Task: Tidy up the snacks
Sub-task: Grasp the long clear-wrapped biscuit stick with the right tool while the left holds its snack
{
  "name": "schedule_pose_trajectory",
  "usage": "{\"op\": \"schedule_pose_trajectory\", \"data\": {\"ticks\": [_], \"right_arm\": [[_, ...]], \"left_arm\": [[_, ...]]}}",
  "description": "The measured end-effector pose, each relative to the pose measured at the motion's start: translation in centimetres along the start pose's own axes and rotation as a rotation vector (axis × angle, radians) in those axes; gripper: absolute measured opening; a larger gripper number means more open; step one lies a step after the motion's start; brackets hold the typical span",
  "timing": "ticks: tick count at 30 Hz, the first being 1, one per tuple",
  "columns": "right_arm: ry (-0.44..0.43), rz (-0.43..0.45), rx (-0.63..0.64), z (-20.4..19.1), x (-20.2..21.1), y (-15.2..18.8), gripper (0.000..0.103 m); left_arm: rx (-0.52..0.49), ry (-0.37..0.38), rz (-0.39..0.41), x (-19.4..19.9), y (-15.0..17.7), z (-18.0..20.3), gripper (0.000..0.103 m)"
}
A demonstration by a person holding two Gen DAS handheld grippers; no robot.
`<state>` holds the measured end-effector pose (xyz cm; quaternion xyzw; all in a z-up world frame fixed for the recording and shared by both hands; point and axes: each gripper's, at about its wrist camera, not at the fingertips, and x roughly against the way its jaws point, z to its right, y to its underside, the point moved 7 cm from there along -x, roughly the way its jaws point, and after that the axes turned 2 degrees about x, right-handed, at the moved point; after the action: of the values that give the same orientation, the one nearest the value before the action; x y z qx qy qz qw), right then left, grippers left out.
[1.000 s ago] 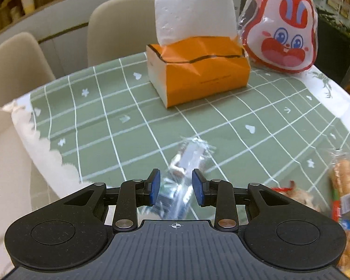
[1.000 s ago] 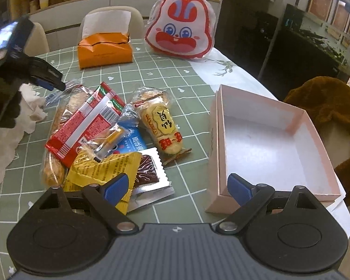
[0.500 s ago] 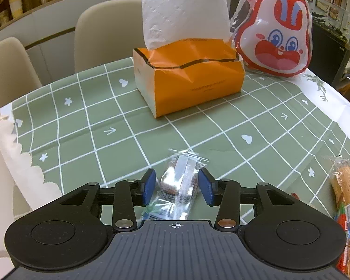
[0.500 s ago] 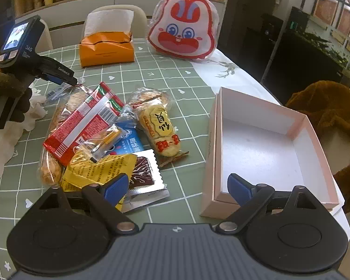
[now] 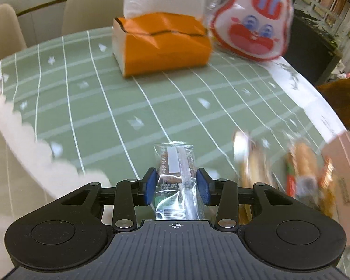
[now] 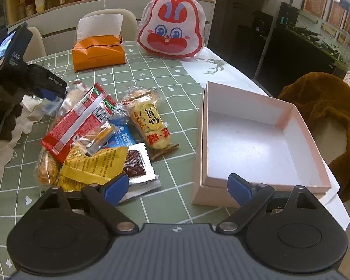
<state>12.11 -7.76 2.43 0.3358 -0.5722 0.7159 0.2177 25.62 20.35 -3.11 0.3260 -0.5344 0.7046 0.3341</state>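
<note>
Left fingers clamped on a clear-wrapped snack bar; right fingers spread wide and holding nothing.

Nearest in my left view, the left gripper [image 5: 176,187] pinches the snack bar [image 5: 175,165] across its middle, lifted above the green tabletop [image 5: 100,107]. I'd keep that grip steady and carry it level toward the pink box [image 6: 256,140] at the right of my right view, lowering it well inside the walls before letting go, since the slick wrapper could slide. My right gripper [image 6: 177,186] hovers low between the snack pile [image 6: 98,140] and the box. Farther off stand the orange tissue box [image 5: 162,44] and rabbit bag [image 5: 252,23]. The left view is smeared with motion blur, so the snacks at its lower right are unreadable and the box is cut off there.
</note>
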Motion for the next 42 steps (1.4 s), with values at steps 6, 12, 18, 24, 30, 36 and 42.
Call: {"op": "schedule_pose_trajectory", "data": {"ticks": [6,12,18,24,30,36,42], "right_arm": [[-0.015,-0.009,-0.001,0.0,0.2,1.0,0.092],[-0.146,-0.006,-0.057,-0.9,0.5,1.7,0.092],[-0.253,-0.003,0.001,-4.2,0.3,1.1,0.092],[-0.278,-0.01,0.021,-6.9,-0.7,0.2,0.092],[-0.337,0.042,0.084,-9.6,-0.3,-0.4,0.08],[-0.36,0.05,0.114,-11.9,-1.1,-1.3,0.048],[-0.425,0.035,0.11,-12.6,0.3,-0.9,0.047]], "left_arm": [[0.008,-0.016,0.035,2.7,3.2,1.3,0.042],[0.028,-0.006,0.063,5.4,6.3,2.2,0.042],[0.065,0.004,0.049,7.3,9.7,2.6,0.042],[0.137,0.034,0.004,8.6,12.6,2.1,0.041],[0.18,0.032,-0.005,9.7,14.0,0.6,0.041],[0.165,0.017,-0.008,10.1,14.2,0.3,0.041],[0.133,0.037,-0.021,9.9,14.6,1.6,0.041]]}}
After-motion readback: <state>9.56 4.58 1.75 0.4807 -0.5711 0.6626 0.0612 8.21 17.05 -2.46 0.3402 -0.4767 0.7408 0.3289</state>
